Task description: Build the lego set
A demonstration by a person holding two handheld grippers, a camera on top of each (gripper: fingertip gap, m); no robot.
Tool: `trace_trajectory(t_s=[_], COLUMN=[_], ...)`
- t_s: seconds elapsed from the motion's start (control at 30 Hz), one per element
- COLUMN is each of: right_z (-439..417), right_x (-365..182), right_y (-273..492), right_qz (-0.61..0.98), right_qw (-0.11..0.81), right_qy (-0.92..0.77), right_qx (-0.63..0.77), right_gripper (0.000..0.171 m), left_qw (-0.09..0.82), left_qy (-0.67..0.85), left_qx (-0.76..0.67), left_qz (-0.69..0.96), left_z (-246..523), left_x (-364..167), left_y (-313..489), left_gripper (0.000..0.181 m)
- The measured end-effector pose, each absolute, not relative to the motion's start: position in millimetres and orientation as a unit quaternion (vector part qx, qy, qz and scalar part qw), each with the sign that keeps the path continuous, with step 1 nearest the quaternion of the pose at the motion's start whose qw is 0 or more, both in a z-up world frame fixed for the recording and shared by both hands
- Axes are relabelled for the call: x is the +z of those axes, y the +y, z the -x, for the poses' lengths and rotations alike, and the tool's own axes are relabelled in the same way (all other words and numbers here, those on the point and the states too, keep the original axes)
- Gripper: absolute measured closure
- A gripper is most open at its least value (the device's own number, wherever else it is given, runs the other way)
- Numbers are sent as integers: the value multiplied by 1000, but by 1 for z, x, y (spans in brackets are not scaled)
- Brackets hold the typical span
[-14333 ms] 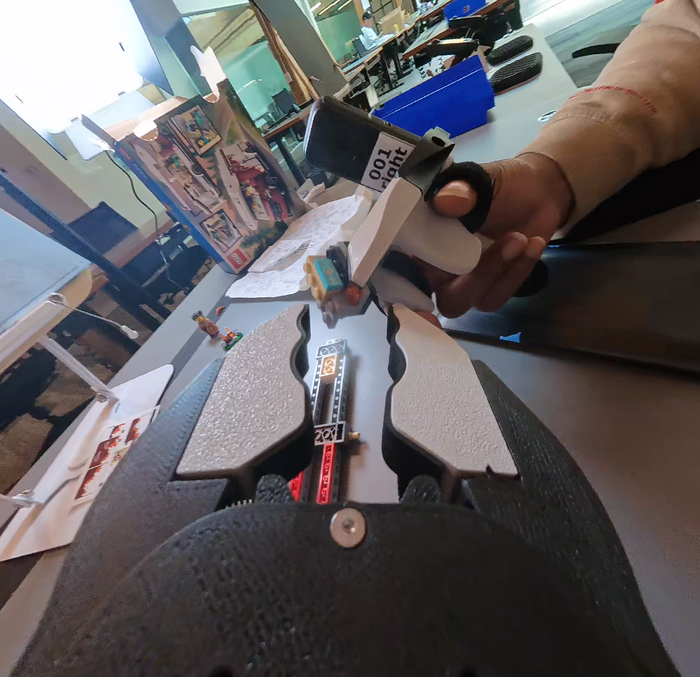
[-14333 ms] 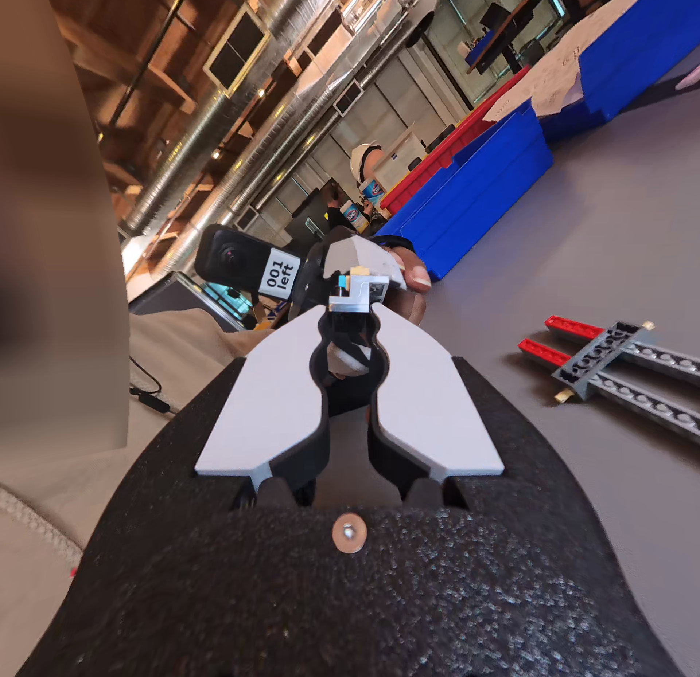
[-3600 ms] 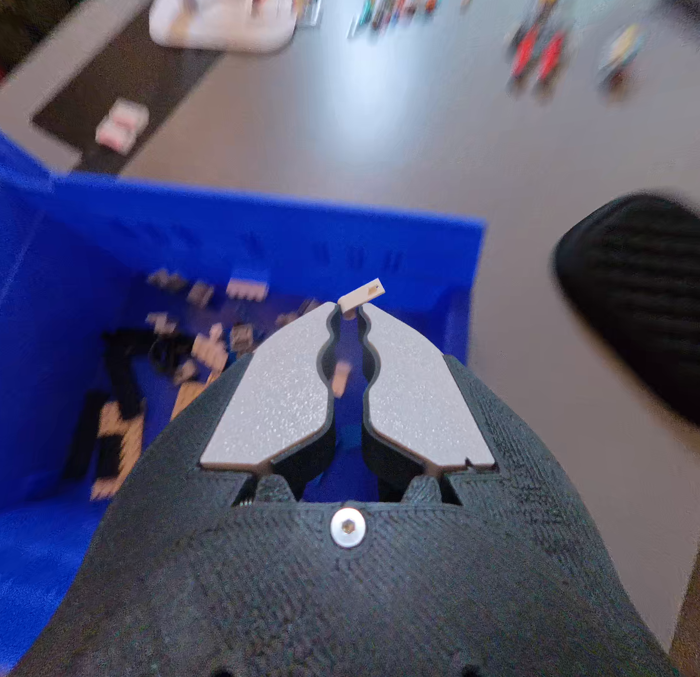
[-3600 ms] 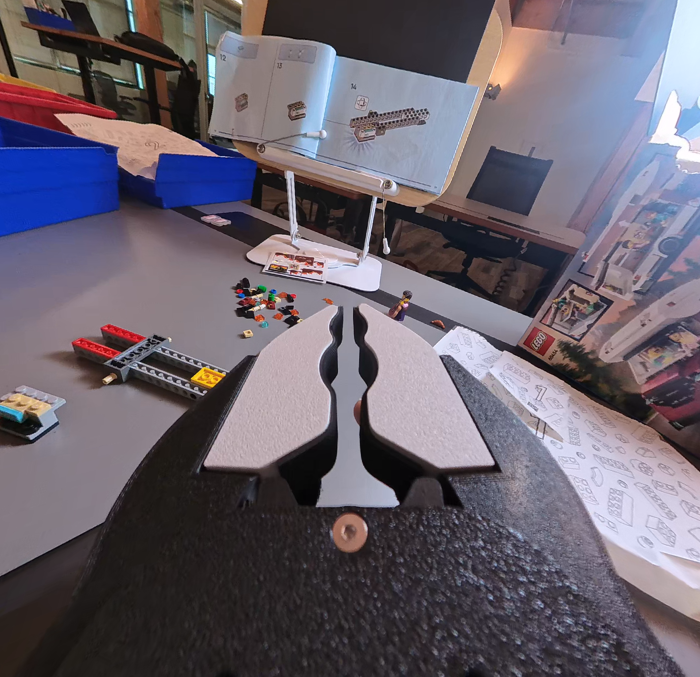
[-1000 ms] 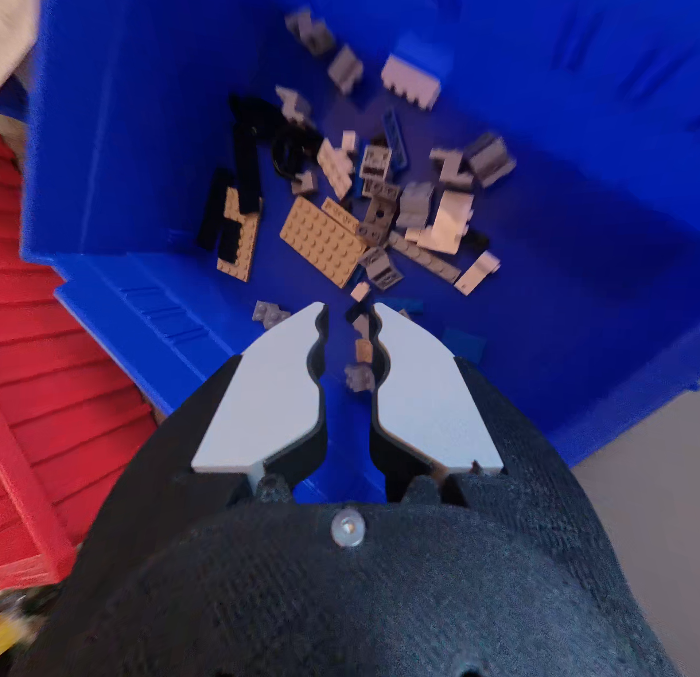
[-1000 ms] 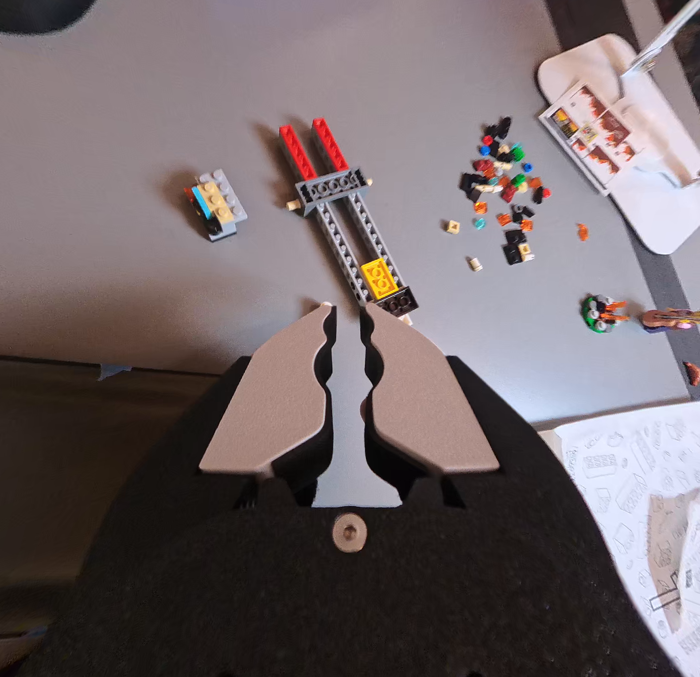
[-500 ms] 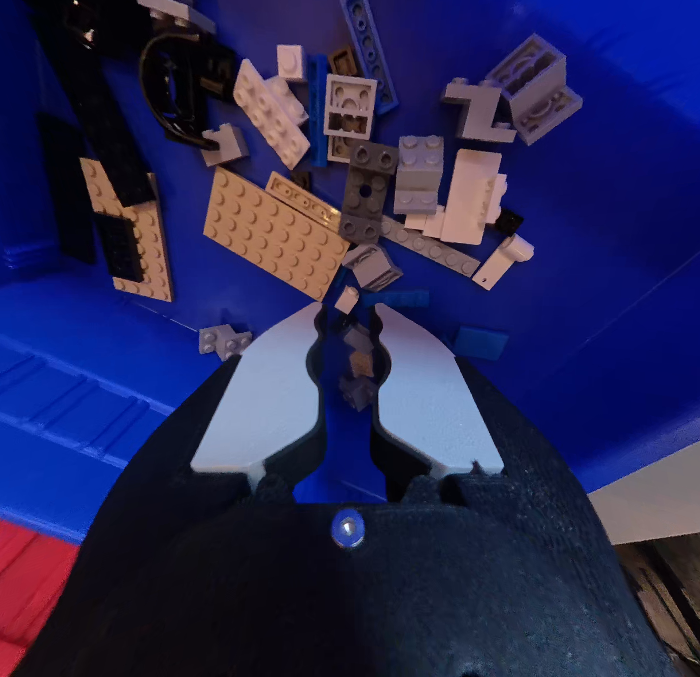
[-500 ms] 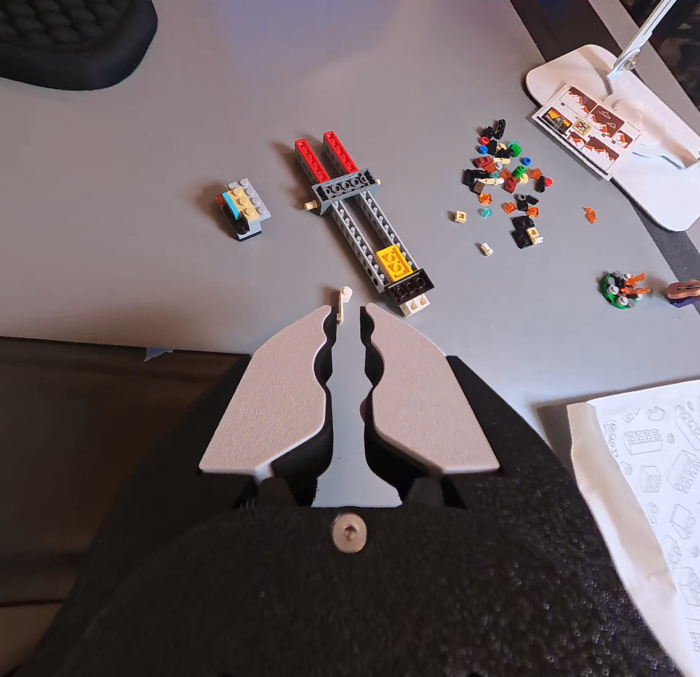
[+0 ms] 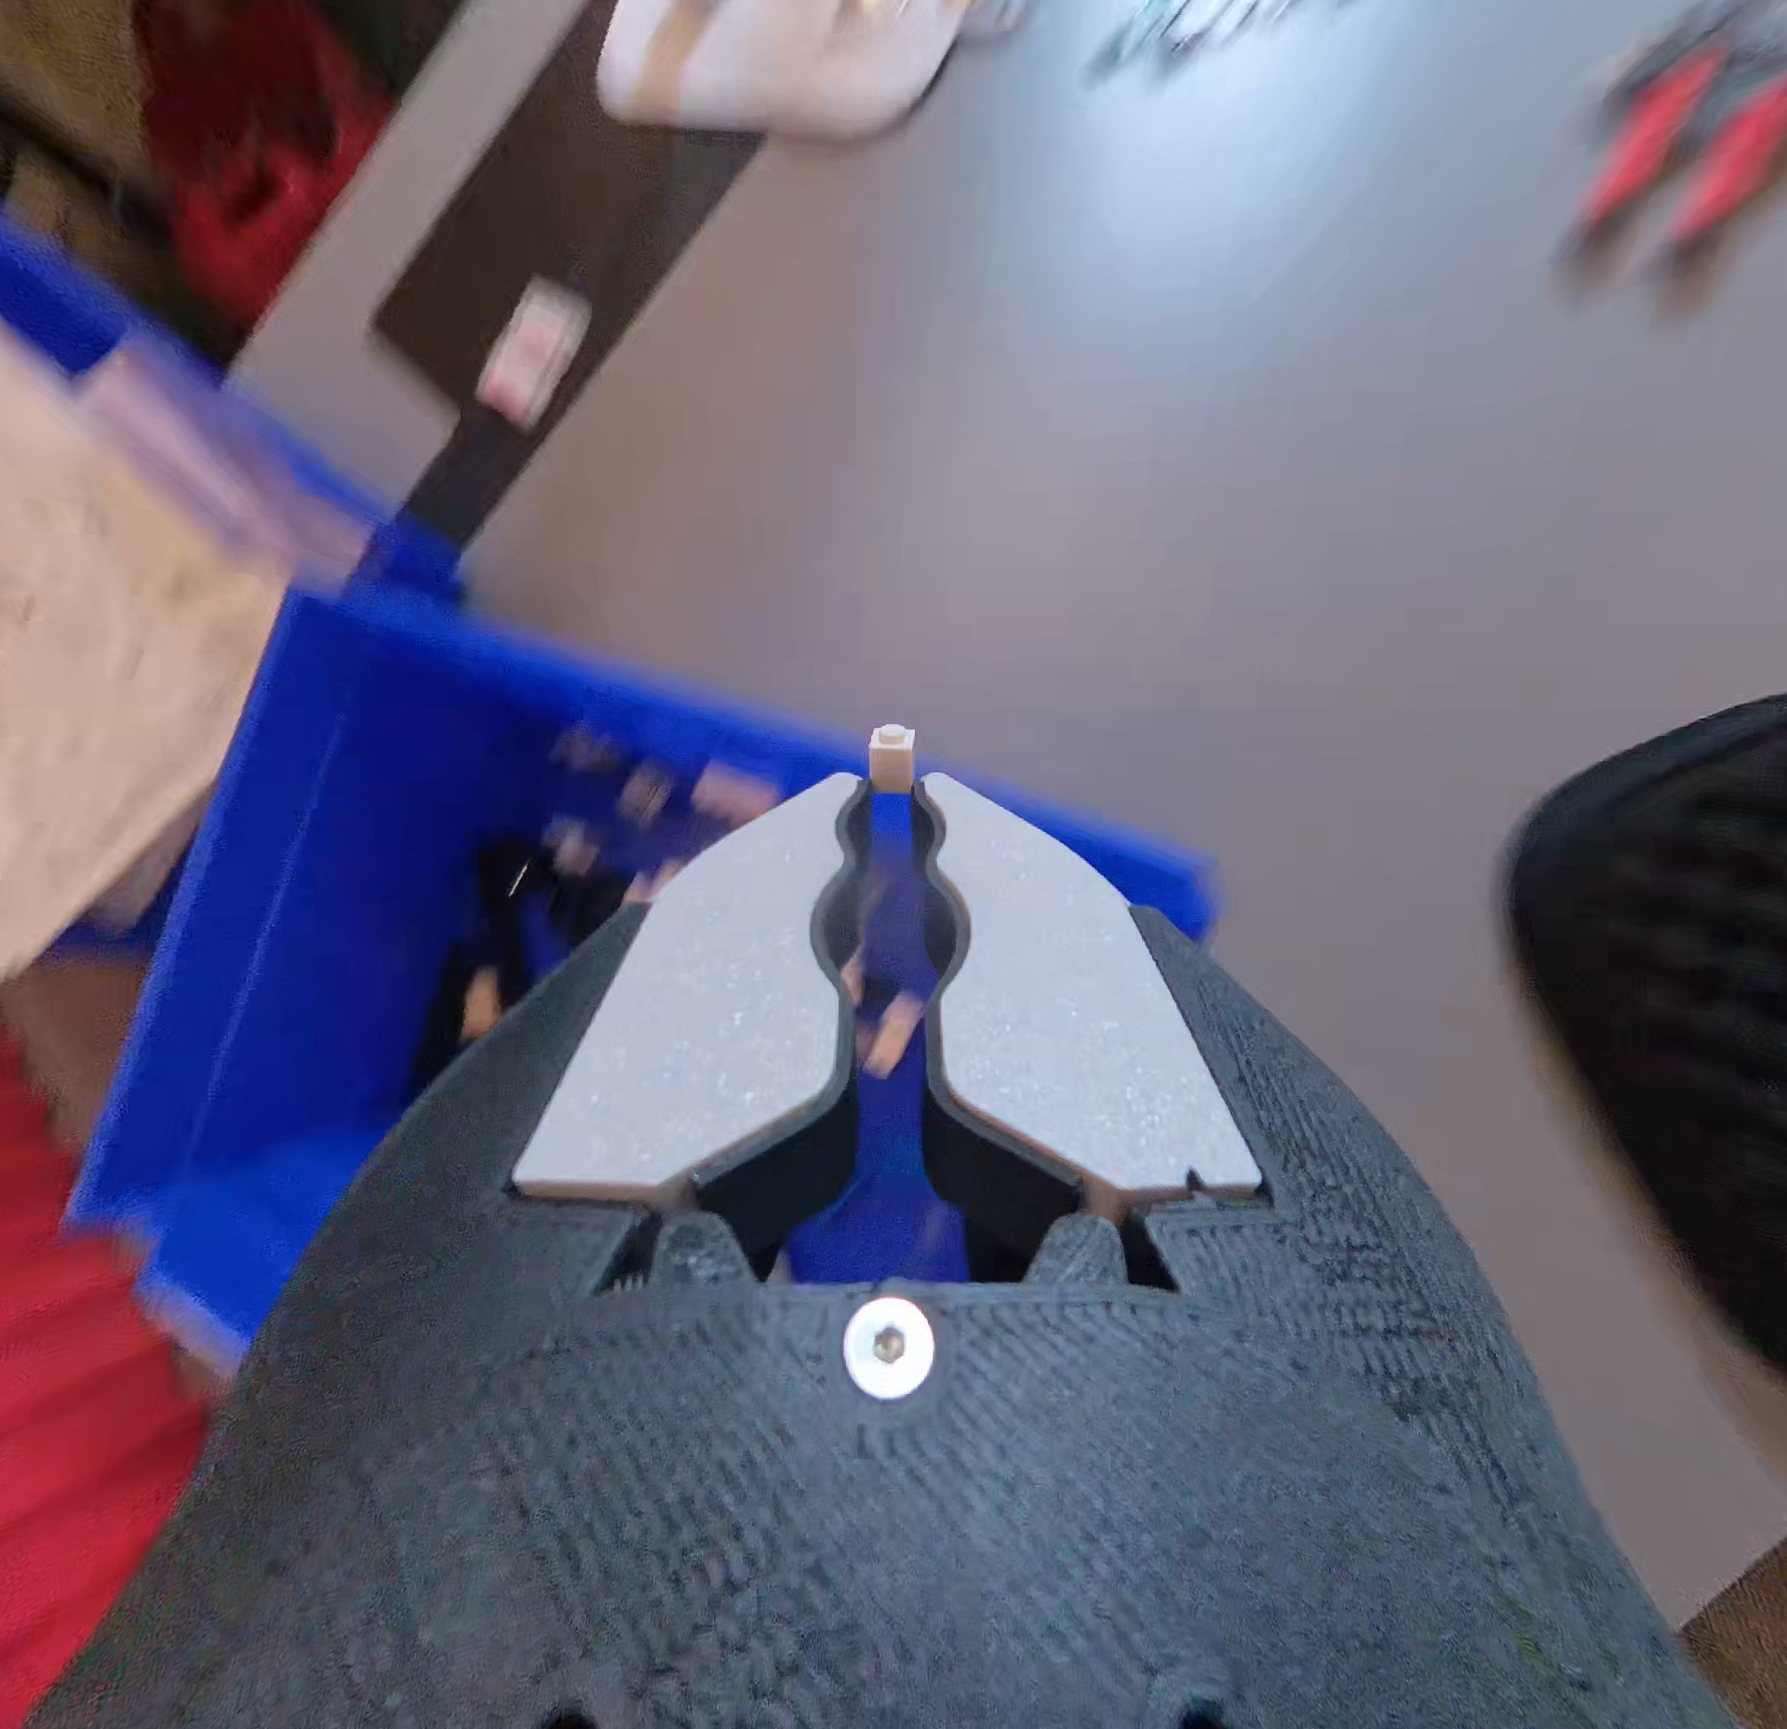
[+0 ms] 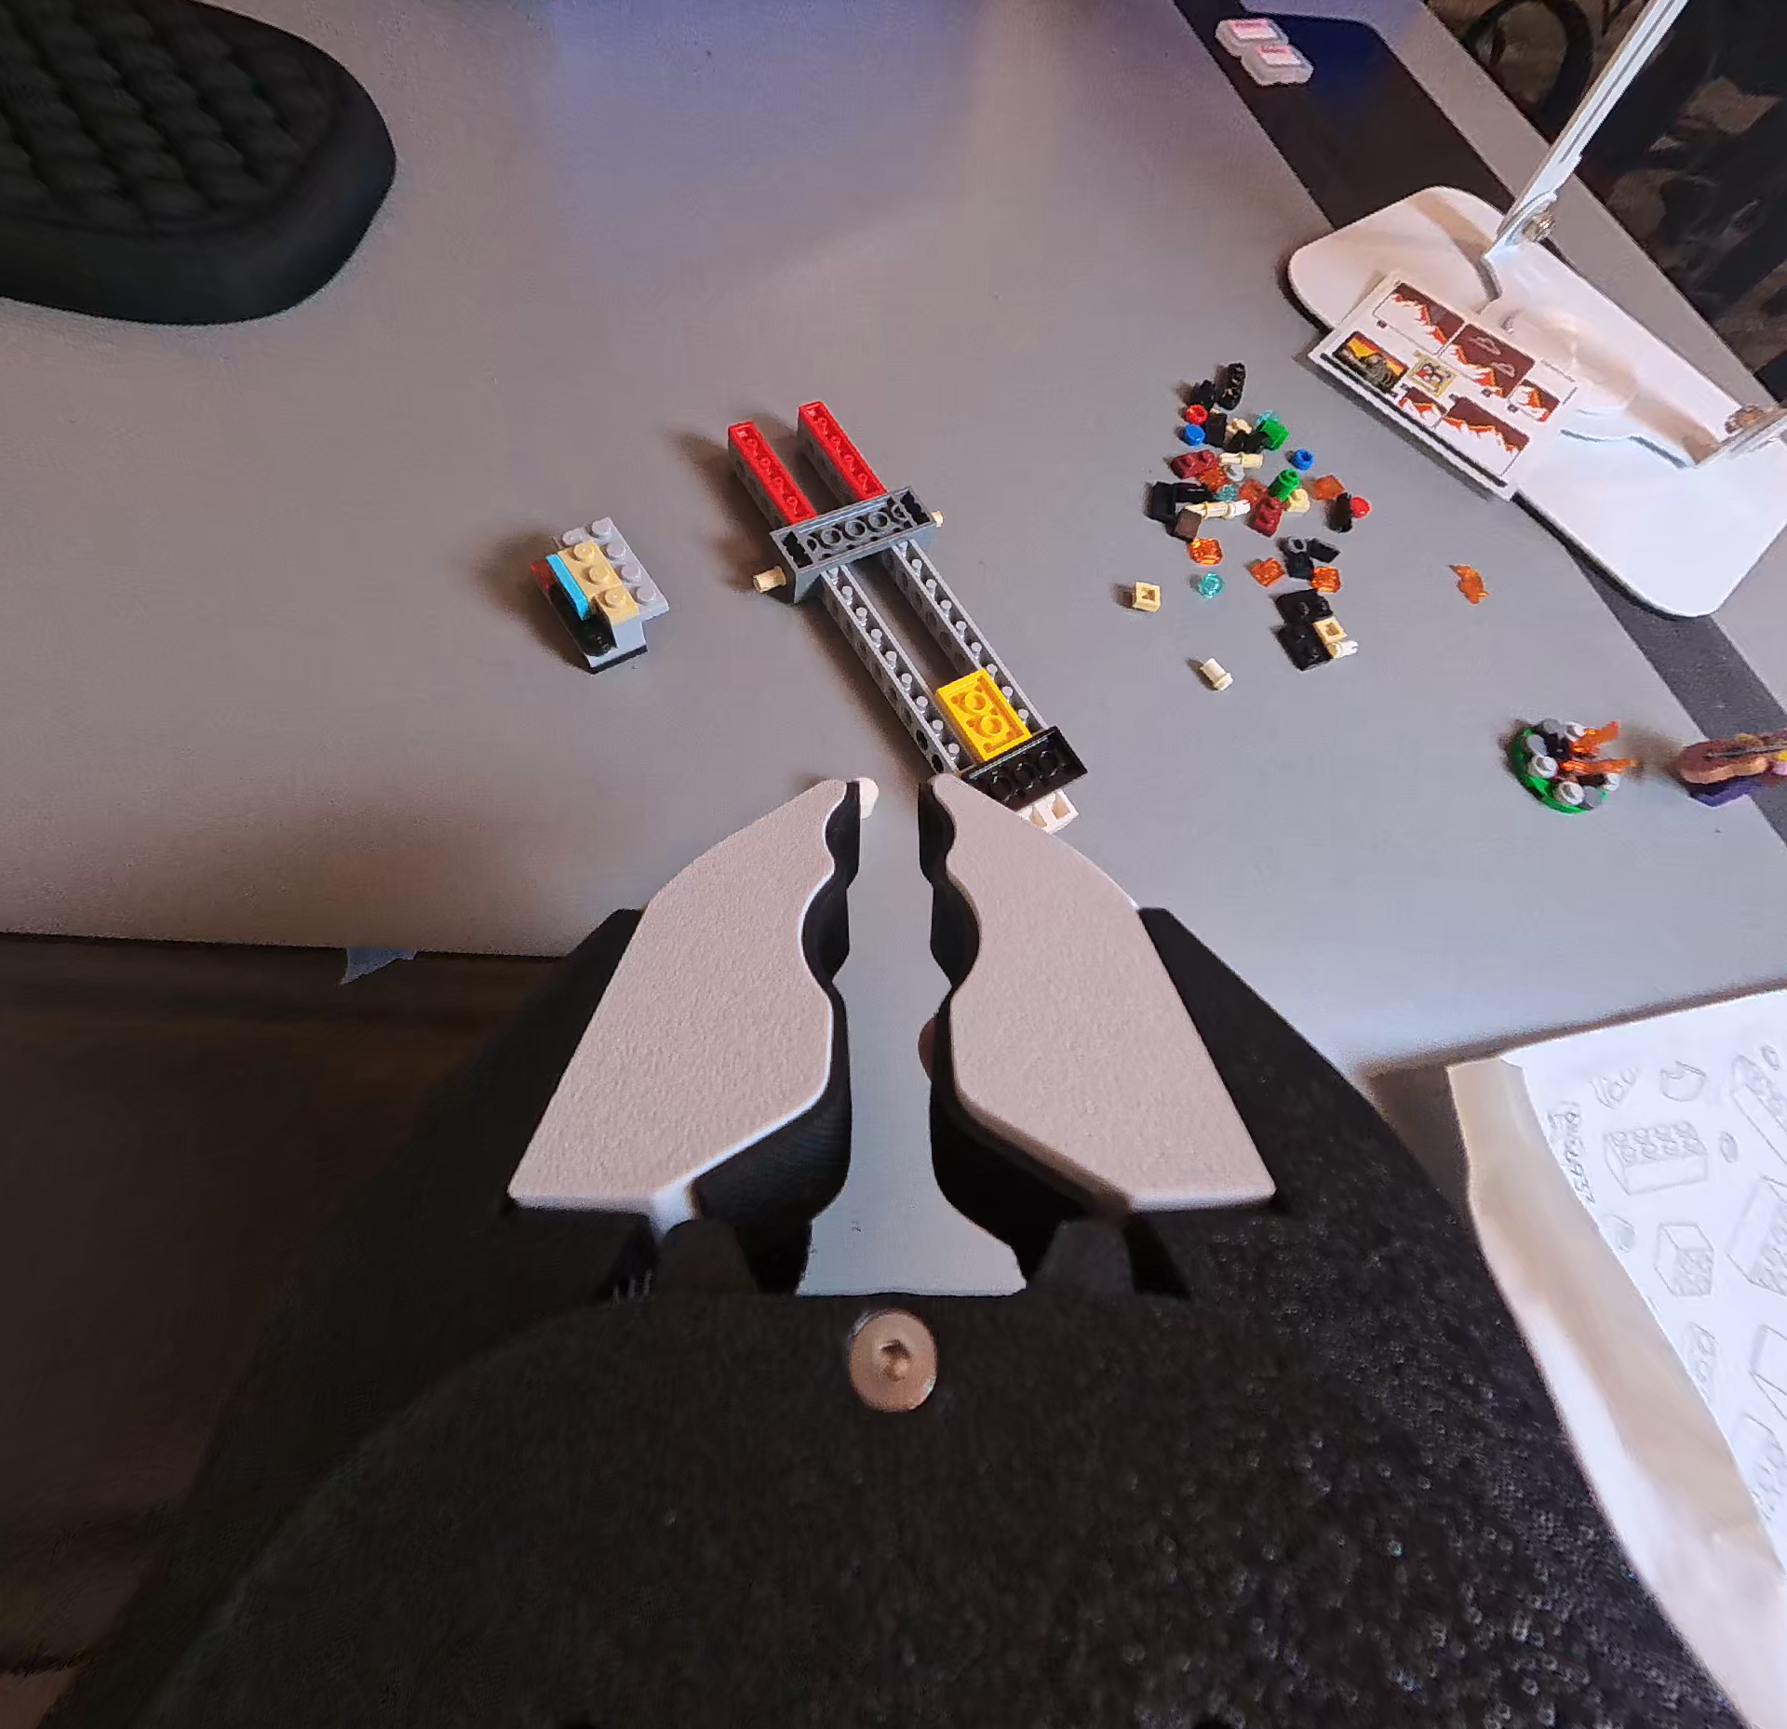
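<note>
The smooth grey table (image 10: pixel 967 232) carries everything, and the left wrist view of it is strongly blurred. At its far left side stands a deep blue plastic bin (image 9: pixel 290 861) with loose bricks inside; they are only smeared shapes, probably tan and black plates. A black cushion with a bumpy woven texture (image 10: pixel 145 136) lies on the table near the corner. A white flat stand base with a thin metal rod (image 10: pixel 1596 406) is at the other side, with a sticker sheet on it, and a white printed paper bag (image 10: pixel 1644 1248) lies nearer.

In the middle of the table lies the long lego frame of two grey beams with red ends (image 10: pixel 890 600), with a yellow brick and a black plate near its close end. Just beside it sits a small grey, tan and blue block assembly (image 10: pixel 604 590). A scattered heap of tiny coloured pieces (image 10: pixel 1257 503) is well apart to the side.

The left gripper (image 9: pixel 892 785) has its matte grey fingers closed on a small tan one-stud brick (image 9: pixel 892 760), upright above the bin's rim. The right gripper (image 10: pixel 888 798) hangs over the table edge with a narrow gap, holding nothing; a small cream pin (image 10: pixel 865 793) lies just at its left fingertip.
</note>
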State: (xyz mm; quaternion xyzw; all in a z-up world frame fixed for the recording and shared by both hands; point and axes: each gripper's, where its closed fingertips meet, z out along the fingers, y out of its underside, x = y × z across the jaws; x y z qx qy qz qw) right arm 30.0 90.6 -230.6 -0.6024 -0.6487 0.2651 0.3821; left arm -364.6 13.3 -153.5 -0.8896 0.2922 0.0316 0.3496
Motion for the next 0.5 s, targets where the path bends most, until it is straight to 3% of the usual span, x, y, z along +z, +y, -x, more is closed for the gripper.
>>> trace_trajectory(t_s=[0.03, 0.13, 0.27, 0.5], right_z=[-29, -27, -25, -22], right_x=[-233, -240, -245, -246], right_y=[90, 86, 83, 81], right_qz=[602, 598, 591, 579], right_qw=[379, 368, 369, 387], right_qy=[-650, -660, -666, -669], right_qx=[265, 265, 267, 259], right_gripper=[160, 160, 160, 160], left_qw=[384, 433, 392, 346], left_qy=[319, 391, 447, 504], left_qx=[-8, -122, -201, -208], left_qz=[866, 803, 778, 764], left_z=[323, 202, 102, 65], left_x=[-144, -150, -215, -272], left_y=[15, 15, 30, 33], left_gripper=[173, 173, 173, 173])
